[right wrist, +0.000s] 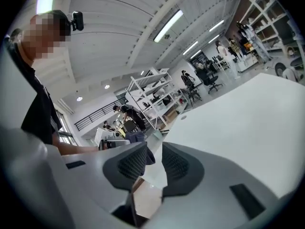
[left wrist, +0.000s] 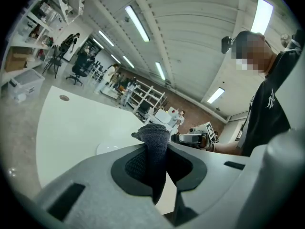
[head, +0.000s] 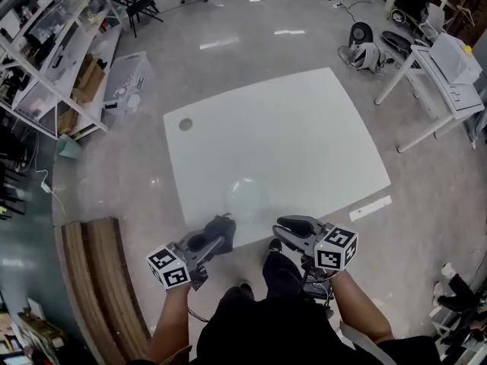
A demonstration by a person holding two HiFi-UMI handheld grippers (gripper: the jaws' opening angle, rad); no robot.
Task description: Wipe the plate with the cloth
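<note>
A pale, glassy plate [head: 245,197] lies on the white table [head: 304,135] near its front edge. My left gripper [head: 222,230] hovers just in front of that edge, shut on a dark grey cloth [head: 221,226]. In the left gripper view the cloth [left wrist: 153,149] stands bunched between the jaws of the left gripper [left wrist: 156,147], and the plate [left wrist: 110,148] shows low beyond them. My right gripper [head: 281,226] hangs beside it to the right, off the table. In the right gripper view the right gripper [right wrist: 153,149] is open by a narrow gap with nothing in it.
A small grey round mark [head: 186,125] sits at the table's far left corner. A white desk [head: 449,82] stands to the right, shelving [head: 46,44] and a clear storage box [head: 125,78] to the left. A wooden bench [head: 99,280] runs along my left side.
</note>
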